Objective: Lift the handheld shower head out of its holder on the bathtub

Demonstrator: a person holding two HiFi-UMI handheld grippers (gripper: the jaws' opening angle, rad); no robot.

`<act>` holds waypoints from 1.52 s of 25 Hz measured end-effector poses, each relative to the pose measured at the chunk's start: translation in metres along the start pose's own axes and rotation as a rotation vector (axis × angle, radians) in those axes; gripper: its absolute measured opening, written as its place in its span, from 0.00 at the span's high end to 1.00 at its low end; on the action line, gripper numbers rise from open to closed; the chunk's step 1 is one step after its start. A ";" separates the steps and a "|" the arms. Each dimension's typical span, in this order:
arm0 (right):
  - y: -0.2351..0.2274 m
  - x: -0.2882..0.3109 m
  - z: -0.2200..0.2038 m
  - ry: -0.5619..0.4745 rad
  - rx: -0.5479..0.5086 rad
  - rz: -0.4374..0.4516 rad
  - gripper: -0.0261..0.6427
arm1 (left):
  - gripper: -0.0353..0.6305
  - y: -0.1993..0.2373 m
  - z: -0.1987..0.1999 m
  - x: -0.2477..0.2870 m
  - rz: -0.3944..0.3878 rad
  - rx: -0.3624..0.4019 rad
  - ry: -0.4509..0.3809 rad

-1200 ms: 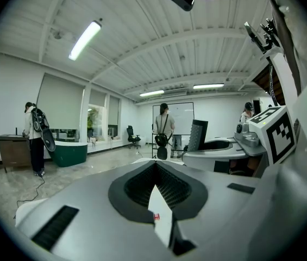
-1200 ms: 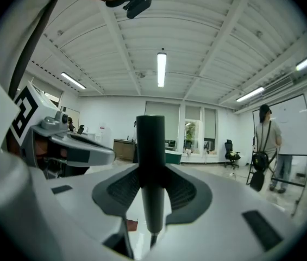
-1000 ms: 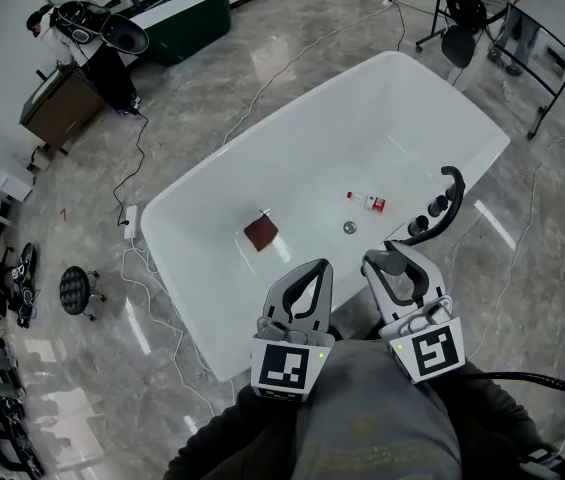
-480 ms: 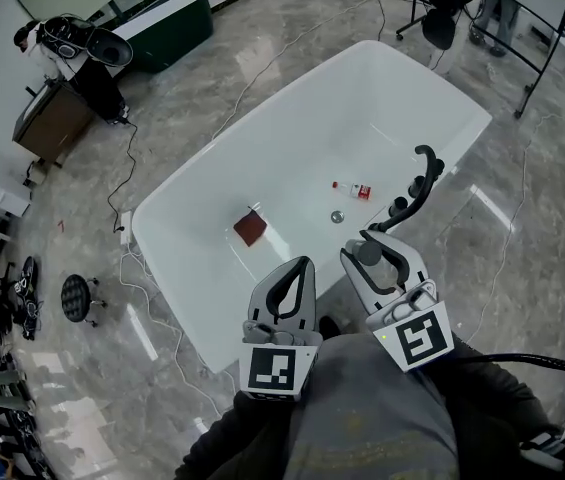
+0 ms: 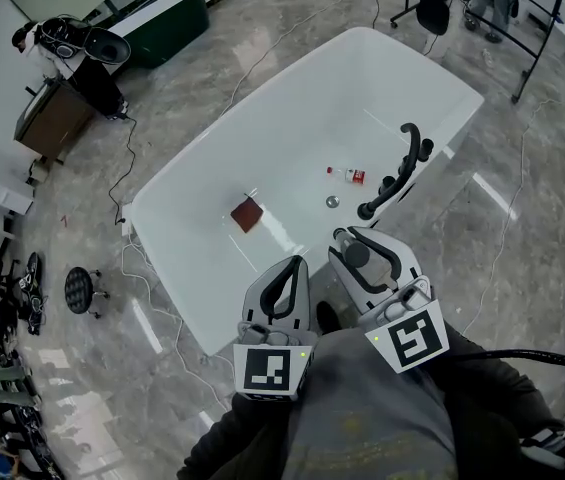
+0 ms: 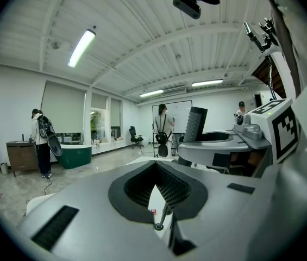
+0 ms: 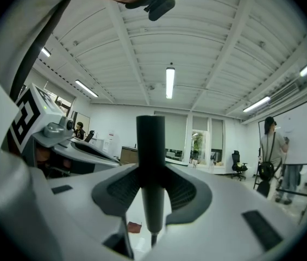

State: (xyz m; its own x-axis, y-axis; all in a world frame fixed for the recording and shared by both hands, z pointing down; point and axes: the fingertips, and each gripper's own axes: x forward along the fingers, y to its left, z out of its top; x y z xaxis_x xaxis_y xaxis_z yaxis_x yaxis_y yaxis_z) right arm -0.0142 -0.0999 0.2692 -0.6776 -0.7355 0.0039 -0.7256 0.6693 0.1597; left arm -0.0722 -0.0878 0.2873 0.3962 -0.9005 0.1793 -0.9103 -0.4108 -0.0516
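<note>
— What did you count?

— One tub point(image 5: 292, 118), one shower head point(image 5: 356, 255) and two grippers. In the tub lay one reddish-brown square point(image 5: 247, 213), one small bottle point(image 5: 352, 175) with a red label, and one drain point(image 5: 332, 202). One black faucet point(image 5: 402, 163) stood on the tub's near rim.

— And the tools?

— The right gripper point(image 5: 357, 240) was clamped on the shower head. In the right gripper view its dark handle point(image 7: 152, 167) stood upright between the pads, touching both. It hung at the tub's near rim, just short of the faucet's foot. The left gripper point(image 5: 292, 266) was beside it at the same rim, its tips together with nothing between them.

— Anything different from a second before?

— In the head view the tub and faucet had slid up and to the left, and both grippers sat further left too. The right gripper's hold looked the same, and so did the left gripper's closed tips. The square, bottle and drain had kept their places in the tub.

— What else was around?

— A green tub point(image 5: 167, 18) stood past the tub's far left corner. Left of the tub were a round stool point(image 5: 79, 290) and loose cables point(image 5: 127, 183) on the floor. The left gripper view showed three people point(image 6: 162, 128) standing beyond the tub. The faucet stood just ahead of the held shower head.
</note>
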 end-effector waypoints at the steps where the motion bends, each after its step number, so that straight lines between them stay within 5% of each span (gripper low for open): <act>1: 0.002 -0.006 0.001 -0.003 -0.002 -0.001 0.75 | 0.94 -0.004 0.000 -0.004 0.002 -0.001 -0.004; 13: 0.046 -0.079 0.014 -0.036 -0.031 0.040 0.75 | 0.94 -0.061 -0.003 -0.071 0.033 0.035 -0.019; 23: 0.093 -0.140 0.027 -0.046 -0.109 0.118 0.75 | 0.94 -0.089 -0.026 -0.136 0.135 -0.044 0.038; 38: 0.145 -0.165 0.043 -0.085 -0.162 0.090 0.75 | 0.94 -0.095 -0.037 -0.183 0.085 -0.042 0.022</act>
State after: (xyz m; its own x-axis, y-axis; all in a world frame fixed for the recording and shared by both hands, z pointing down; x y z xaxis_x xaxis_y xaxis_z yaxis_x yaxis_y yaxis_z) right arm -0.0125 0.1229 0.2490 -0.7514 -0.6573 -0.0569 -0.6375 0.7012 0.3193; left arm -0.0630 0.1215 0.2959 0.3152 -0.9282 0.1977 -0.9449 -0.3263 -0.0260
